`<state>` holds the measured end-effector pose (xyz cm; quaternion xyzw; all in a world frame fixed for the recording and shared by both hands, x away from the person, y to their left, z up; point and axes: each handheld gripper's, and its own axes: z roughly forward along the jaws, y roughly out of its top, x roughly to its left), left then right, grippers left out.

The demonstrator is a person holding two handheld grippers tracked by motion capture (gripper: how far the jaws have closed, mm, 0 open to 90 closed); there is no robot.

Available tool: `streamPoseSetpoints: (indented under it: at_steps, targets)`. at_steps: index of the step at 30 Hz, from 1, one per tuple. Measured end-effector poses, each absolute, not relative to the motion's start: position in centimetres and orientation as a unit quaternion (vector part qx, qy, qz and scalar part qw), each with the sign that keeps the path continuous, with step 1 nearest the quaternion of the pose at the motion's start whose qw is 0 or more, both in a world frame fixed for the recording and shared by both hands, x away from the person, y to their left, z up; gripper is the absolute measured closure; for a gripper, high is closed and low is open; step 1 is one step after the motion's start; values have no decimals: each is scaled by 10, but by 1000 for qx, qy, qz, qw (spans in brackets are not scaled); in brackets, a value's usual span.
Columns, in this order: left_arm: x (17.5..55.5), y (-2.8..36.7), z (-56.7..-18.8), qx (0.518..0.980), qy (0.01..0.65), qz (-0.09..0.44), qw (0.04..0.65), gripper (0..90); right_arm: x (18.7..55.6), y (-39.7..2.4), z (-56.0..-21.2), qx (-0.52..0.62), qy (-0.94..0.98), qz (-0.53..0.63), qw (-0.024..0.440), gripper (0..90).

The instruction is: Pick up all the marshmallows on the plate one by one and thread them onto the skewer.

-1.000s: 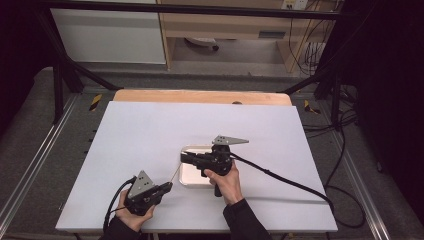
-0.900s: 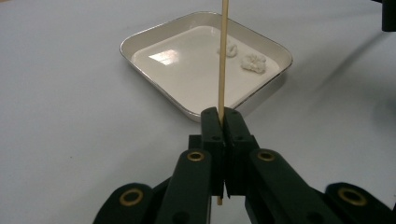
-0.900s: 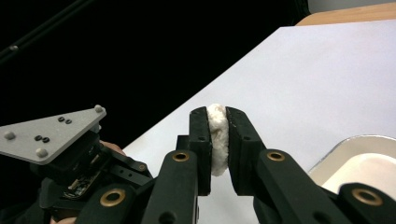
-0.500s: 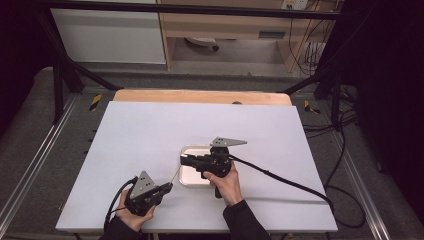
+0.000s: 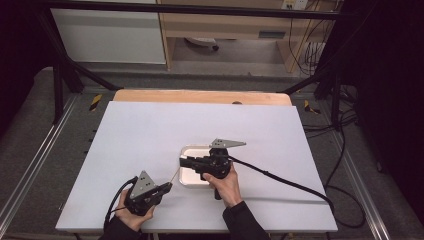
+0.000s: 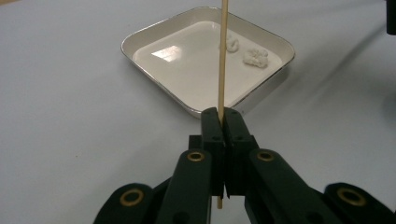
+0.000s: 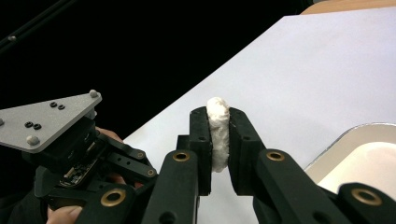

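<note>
The right gripper view shows the right gripper (image 7: 219,135) with its jaws pinching a soft white lump (image 7: 218,126) above the counter (image 5: 150,135) near the tray (image 6: 154,39), and the thin stick (image 6: 222,56) squeezed by the left gripper (image 6: 222,114) might miss or tear it.

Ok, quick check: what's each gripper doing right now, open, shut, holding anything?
Left gripper: shut on a thin wooden stick that points toward the tray.
Right gripper: shut on a white lump.
</note>
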<state>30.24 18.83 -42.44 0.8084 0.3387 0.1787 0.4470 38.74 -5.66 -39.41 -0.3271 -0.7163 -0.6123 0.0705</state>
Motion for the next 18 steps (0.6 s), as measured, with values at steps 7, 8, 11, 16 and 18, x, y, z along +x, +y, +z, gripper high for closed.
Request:
streamPoseSetpoints:
  at_steps: [7,8,11,16,18]
  targets:
    - [303,187,-425,809,338,179,446,889,387,-57,-394,-327,-717,-611,69,823]
    - [303,188,-425,809,339,179,446,889,386,-57,-395,-328,-717,-612,69,823]
    - [304,187,-426,808,340,178,446,889,386,-56,-396,-332,-714,-613,67,823]
    - [304,186,-426,809,338,178,447,889,386,-56,-397,-333,-715,-611,68,823]
    - [305,186,-425,806,339,177,452,889,386,-57,-396,-333,-716,-609,69,823]
